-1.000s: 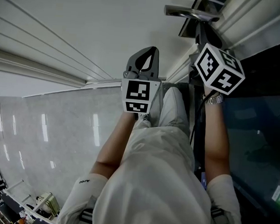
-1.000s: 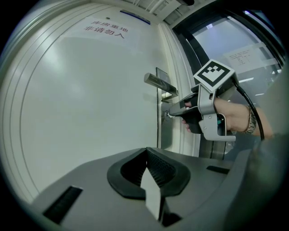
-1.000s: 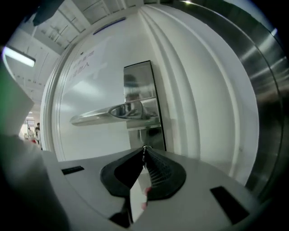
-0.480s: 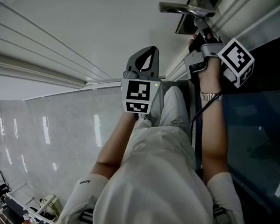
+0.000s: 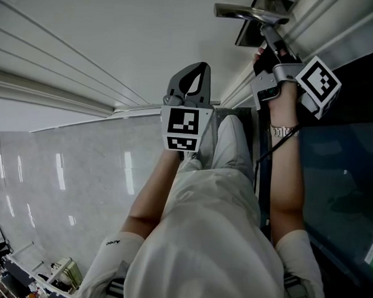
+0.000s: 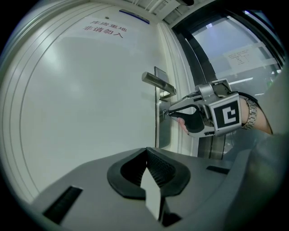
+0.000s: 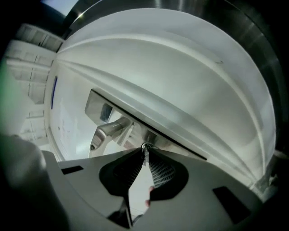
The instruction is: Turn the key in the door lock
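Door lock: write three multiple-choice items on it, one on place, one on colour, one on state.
1. Against the handle, the key sits: A) above B) below C) on its tip.
2. The door is: A) white B) brown C) black.
3. The left gripper has its jaws: A) wide apart B) together, empty C) clamped on the handle.
B, the left gripper view shows the key under the handle; A, the panel is plain white; B, its tips meet with nothing between.
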A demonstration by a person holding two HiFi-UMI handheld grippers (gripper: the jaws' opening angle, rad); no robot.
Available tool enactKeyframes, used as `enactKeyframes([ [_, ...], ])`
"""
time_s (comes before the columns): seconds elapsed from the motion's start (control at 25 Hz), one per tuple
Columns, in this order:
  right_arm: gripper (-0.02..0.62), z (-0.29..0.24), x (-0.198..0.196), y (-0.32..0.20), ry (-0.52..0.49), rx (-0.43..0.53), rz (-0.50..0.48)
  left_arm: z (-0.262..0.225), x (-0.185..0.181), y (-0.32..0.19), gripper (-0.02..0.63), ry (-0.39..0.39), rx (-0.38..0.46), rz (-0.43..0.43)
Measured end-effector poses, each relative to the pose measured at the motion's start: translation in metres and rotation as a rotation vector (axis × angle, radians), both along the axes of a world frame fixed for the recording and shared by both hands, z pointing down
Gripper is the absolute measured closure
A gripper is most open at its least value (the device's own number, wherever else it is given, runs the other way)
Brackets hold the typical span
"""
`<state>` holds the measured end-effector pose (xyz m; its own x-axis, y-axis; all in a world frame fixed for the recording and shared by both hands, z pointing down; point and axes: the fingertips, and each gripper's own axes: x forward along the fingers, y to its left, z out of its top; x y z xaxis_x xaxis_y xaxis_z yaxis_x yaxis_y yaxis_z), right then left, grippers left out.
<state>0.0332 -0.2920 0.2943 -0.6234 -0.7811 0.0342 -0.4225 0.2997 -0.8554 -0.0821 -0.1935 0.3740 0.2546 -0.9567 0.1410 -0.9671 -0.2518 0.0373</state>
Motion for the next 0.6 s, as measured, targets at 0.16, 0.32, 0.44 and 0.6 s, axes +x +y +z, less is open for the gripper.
enactKeyframes([
  [0.16,0.479,0.004,0.0,0.007,0.305,0.138,-0.027,0.002,0.0,-0.001,0.598,-0.003,-0.002,0.0],
  [0.32,0.431,0.003,-0.005,0.019,0.784,0.382,-0.009,0.004,0.001,-0.001,0.598,-0.007,-0.007,-0.002],
  [0.44,0.431,0.004,-0.012,0.021,0.971,0.482,-0.041,0.002,0.003,-0.002,0.598,-0.009,-0.002,0.0],
  [0.6,0.431,-0.003,-0.009,0.02,1.289,0.646,0.008,-0.003,0.005,-0.002,0.598,-0.011,0.009,0.002],
])
